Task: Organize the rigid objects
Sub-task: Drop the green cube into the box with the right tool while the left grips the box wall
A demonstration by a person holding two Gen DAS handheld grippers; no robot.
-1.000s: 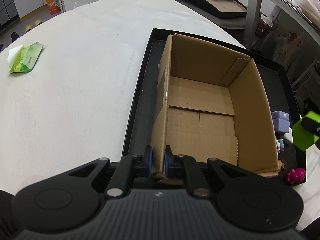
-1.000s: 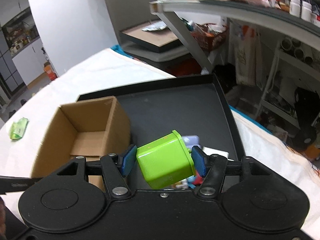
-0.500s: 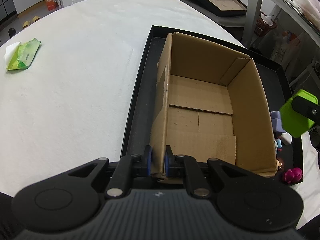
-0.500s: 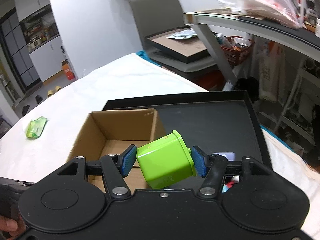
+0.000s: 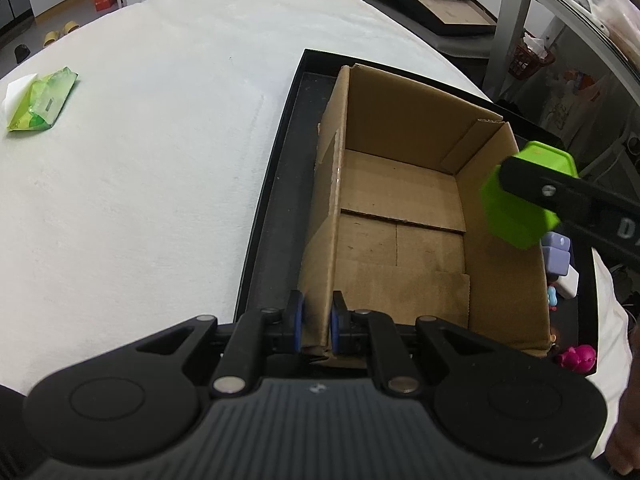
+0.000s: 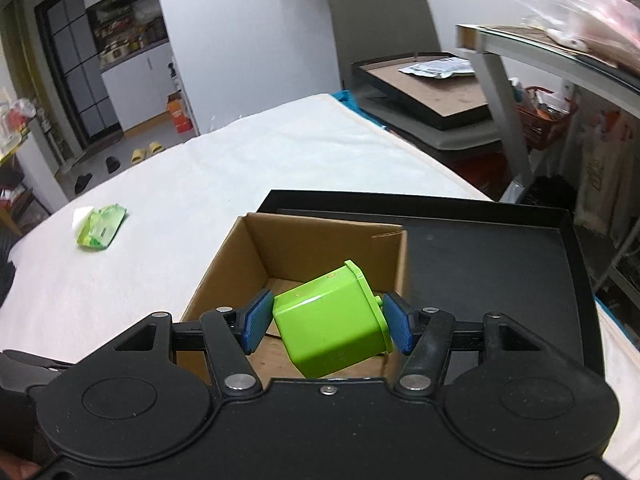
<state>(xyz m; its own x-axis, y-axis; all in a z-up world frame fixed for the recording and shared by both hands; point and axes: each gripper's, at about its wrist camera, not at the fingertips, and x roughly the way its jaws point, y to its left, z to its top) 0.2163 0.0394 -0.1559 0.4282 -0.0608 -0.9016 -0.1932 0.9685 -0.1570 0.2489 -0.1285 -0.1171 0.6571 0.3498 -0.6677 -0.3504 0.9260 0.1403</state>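
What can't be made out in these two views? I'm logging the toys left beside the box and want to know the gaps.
- Toys beside the cardboard box, left wrist view: the box wall and green cup cover parts of the purple block and pink figure; the small ones are too small to identify.
- Same toys, right wrist view: hidden behind the right tool.
- Green packet: print too small.
- Shelf contents, right wrist view: blurred.

Green cup (image 6: 330, 322) in right gripper (image 6: 327, 325), now over cardboard box (image 6: 256, 252).
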